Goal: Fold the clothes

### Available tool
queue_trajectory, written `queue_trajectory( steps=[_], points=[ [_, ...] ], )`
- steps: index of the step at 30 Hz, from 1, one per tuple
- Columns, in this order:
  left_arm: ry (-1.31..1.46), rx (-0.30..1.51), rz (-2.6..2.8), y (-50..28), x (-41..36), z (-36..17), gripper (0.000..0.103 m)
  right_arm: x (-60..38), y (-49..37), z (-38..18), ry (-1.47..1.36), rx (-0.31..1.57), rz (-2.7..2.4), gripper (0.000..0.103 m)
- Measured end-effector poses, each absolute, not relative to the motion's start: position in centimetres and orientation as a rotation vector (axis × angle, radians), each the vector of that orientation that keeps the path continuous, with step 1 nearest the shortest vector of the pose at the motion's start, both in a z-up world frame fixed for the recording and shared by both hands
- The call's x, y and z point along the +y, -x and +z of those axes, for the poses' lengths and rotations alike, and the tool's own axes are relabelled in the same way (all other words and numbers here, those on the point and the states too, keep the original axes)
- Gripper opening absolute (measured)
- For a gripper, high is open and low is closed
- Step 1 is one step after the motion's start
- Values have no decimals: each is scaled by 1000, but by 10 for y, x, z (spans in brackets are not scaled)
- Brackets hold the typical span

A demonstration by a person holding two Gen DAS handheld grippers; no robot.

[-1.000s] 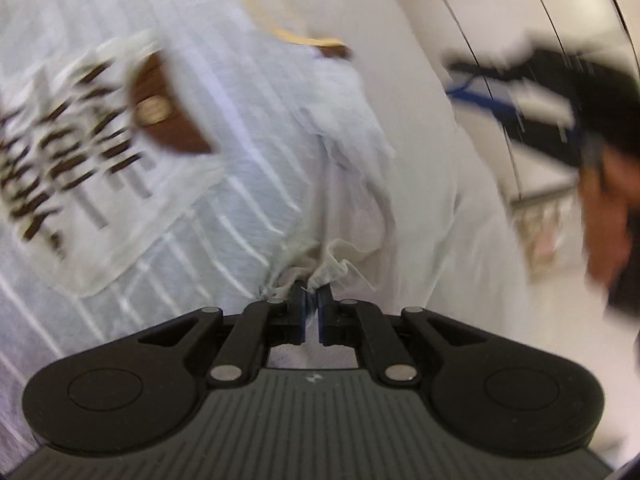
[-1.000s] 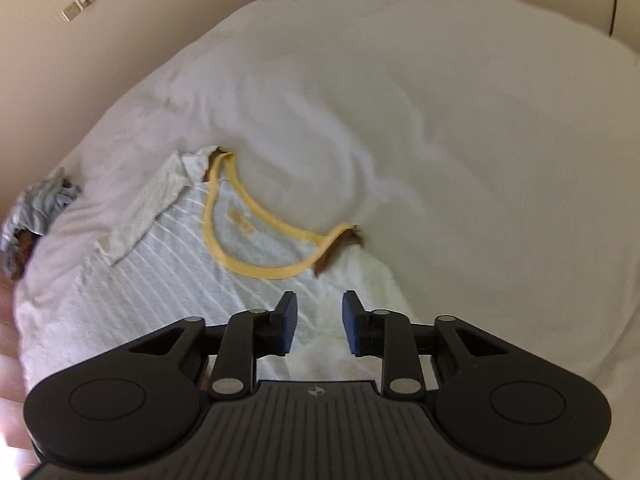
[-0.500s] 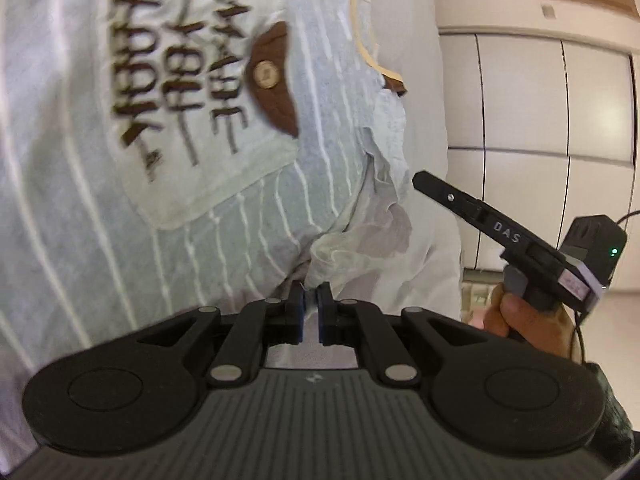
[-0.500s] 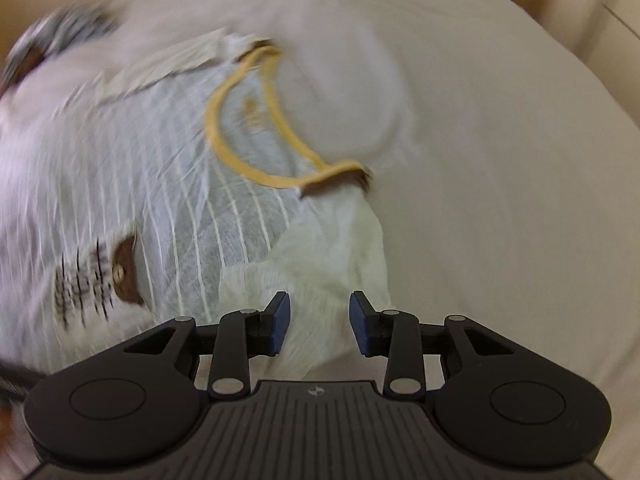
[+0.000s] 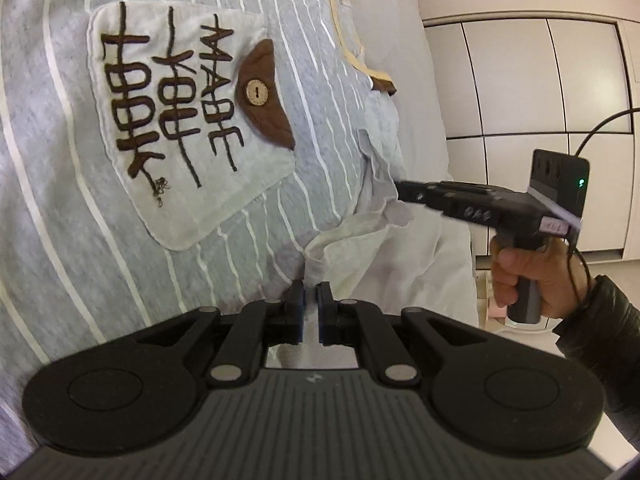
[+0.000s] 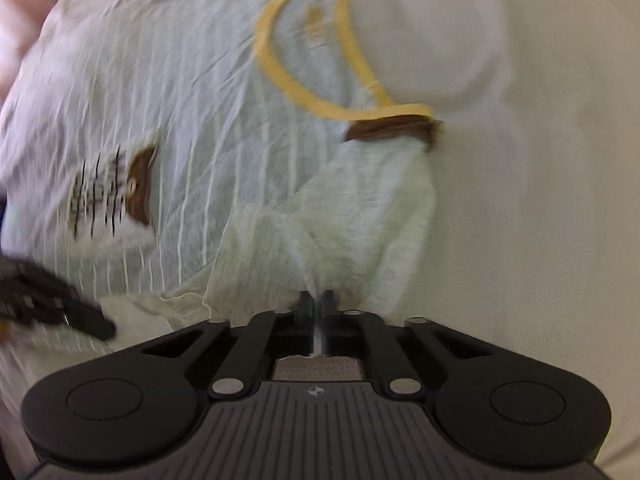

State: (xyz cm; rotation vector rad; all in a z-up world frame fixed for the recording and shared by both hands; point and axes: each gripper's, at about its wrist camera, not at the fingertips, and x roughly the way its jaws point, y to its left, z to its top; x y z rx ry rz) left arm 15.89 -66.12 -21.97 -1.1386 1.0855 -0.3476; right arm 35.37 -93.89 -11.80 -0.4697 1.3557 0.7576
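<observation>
Left wrist view — soft grey white-striped shirt, neckline away from the camera; left gripper and right gripper each pinch its crumpled cream sleeve.

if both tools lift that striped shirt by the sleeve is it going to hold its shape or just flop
Probably flop: the striped shirt looks thin, and its sleeve already bunches into soft wrinkles where the right tool and left tool pinch it. It likely weighs little, so it should lift easily. The pocket with its button may sag slightly.
</observation>
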Motion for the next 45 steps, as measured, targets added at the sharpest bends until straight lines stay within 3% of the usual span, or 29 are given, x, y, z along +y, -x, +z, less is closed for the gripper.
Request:
queue_trajectory(
  steps=[7,8,10,12,15,16,21,30,32,34,36,41,45],
  points=[
    [1219,1104,-232,-151,-657,-228,2,-963,-357,-108,308,1358,561,6],
    [1204,1106,-237,-151,-658,-227,2,-962,-356,-108,304,1360,551,12],
    [1156,1103,-254,-153,-660,-222,2,-958,-355,-104,316,1336,557,39],
    [1078,1085,-288,-154,-663,-213,4,-951,-354,-99,340,1289,590,40],
    [992,1059,-332,-159,-671,-202,28,-941,-356,-96,354,1254,633,42],
    [972,1050,-345,-161,-675,-199,28,-937,-357,-96,357,1249,646,43],
    [857,1005,-416,-170,-694,-184,31,-927,-358,-109,436,1282,678,44],
    [274,909,-579,-171,-741,-168,32,-942,-359,-121,396,1346,681,44],
    [302,926,-599,-174,-742,-170,28,-946,-358,-120,381,1349,682,42],
    [338,947,-618,-177,-742,-173,0,-951,-358,-119,335,1359,673,18],
    [515,1005,-606,-182,-735,-178,0,-957,-359,-117,293,1362,651,9],
    [904,1080,-482,-183,-709,-194,0,-968,-364,-110,229,1333,591,9],
    [997,1109,-442,-182,-695,-206,1,-958,-360,-102,280,1274,663,20]
  ],
)
